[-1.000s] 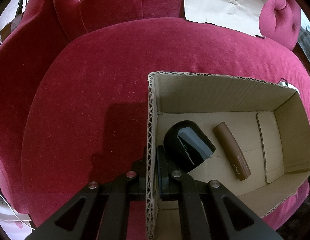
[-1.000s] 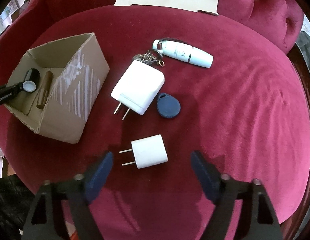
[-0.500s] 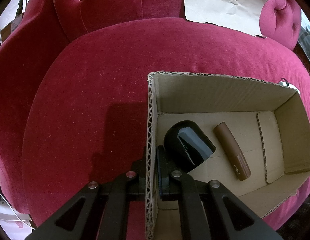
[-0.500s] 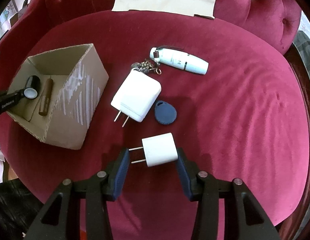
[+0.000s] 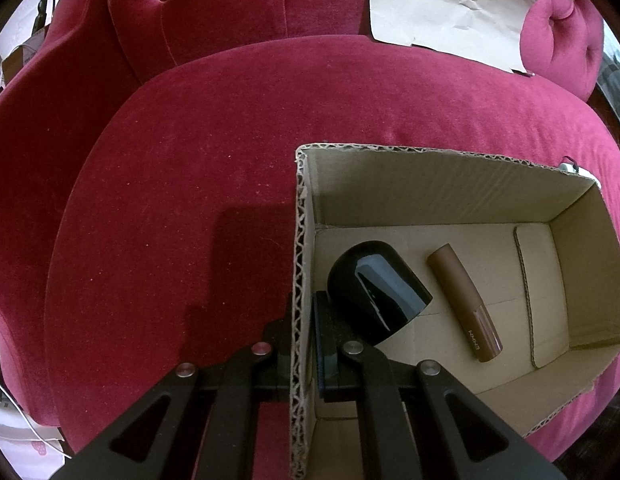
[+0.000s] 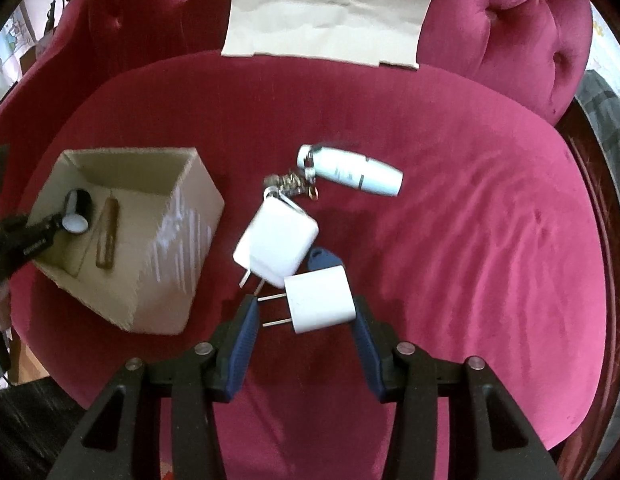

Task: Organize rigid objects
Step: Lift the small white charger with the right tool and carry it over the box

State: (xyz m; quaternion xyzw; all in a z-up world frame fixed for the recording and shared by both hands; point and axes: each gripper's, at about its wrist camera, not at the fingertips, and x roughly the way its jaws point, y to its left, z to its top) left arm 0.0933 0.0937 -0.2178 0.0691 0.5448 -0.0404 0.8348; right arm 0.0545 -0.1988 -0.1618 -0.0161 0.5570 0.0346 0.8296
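The small plug (image 6: 320,300) sits clamped between the blue pads of the right gripper (image 6: 305,312), its 2 prongs pointing left toward the left finger; the jaws have just been closing onto it. It looks lifted off the red cushion (image 6: 450,240), though I cannot tell that for certain. Just behind it lie the big plug (image 6: 275,246) and a blue tag (image 6: 324,258), partly hidden by the small plug. Farther back a keychain (image 6: 293,182) touches a white tube (image 6: 350,168).

To the left stands the box (image 5: 430,184), open at the top. Inside it lie 2 things: a black cap (image 5: 374,292) and, beside it, a brown tube (image 5: 464,300). The left gripper (image 5: 303,344) is clenched on the box's near wall, 1 finger inside, 1 outside.
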